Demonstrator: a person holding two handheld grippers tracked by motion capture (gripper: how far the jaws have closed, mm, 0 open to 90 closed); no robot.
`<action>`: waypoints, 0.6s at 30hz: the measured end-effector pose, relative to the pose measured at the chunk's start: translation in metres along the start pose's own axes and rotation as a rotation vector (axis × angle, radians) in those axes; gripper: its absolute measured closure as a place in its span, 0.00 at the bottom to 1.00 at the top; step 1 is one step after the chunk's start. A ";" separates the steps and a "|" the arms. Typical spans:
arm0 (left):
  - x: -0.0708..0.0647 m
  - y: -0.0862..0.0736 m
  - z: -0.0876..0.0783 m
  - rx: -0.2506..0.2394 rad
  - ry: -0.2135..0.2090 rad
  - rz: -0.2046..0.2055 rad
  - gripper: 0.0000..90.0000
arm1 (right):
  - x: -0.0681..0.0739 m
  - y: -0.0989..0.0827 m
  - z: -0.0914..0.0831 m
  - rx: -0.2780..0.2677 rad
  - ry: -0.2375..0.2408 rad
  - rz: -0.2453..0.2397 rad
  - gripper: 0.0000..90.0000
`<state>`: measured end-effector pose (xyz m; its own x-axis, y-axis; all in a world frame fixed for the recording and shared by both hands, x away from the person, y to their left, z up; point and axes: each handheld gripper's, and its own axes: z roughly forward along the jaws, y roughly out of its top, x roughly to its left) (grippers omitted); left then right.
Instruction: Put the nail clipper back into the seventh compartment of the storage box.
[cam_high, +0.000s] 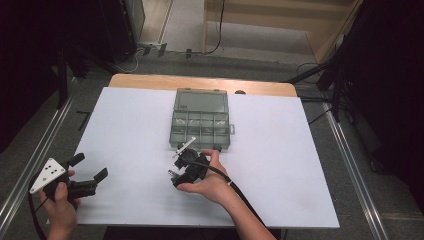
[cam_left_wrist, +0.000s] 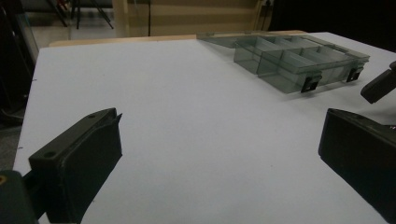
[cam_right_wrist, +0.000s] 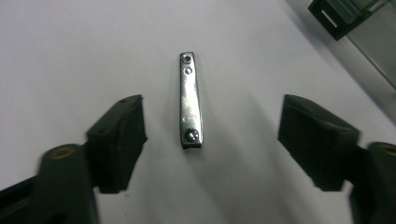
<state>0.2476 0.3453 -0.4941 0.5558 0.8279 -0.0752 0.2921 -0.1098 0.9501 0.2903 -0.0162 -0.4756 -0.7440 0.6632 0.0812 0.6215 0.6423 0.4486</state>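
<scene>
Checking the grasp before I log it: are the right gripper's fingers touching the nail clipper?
Apart. In the right gripper view the nail clipper lies flat on the white table with bare surface between it and each of the fingers.

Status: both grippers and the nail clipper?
Left gripper open, idle. Right gripper open, straddling nail clipper, no contact. Organizer box open beyond; nothing in the way.

The person's left hand (cam_high: 60, 197) holds the left gripper (cam_high: 90, 170) low at the near left, its two black jaws spread wide and pointing up and to the right in the high view, the grey three-cornered plate on its back. The right hand (cam_high: 210, 182) cups the right gripper (cam_high: 176, 161) near the middle, forearm entering from the bottom edge; its black jaws stand apart, pads touching nothing.
</scene>
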 end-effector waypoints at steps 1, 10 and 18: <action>0.000 0.000 0.000 0.000 0.000 -0.001 0.00 | 0.001 -0.001 0.001 0.016 -0.001 -0.005 0.50; 0.000 0.000 0.000 -0.001 0.001 0.000 0.00 | 0.000 0.001 0.004 0.055 0.028 0.008 0.72; 0.000 0.000 0.000 0.000 0.001 0.002 0.00 | 0.007 0.003 0.009 0.072 0.012 -0.024 0.84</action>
<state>0.2474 0.3450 -0.4941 0.5552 0.8285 -0.0729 0.2909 -0.1113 0.9503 0.2891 -0.0068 -0.4814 -0.7615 0.6429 0.0822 0.6191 0.6840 0.3858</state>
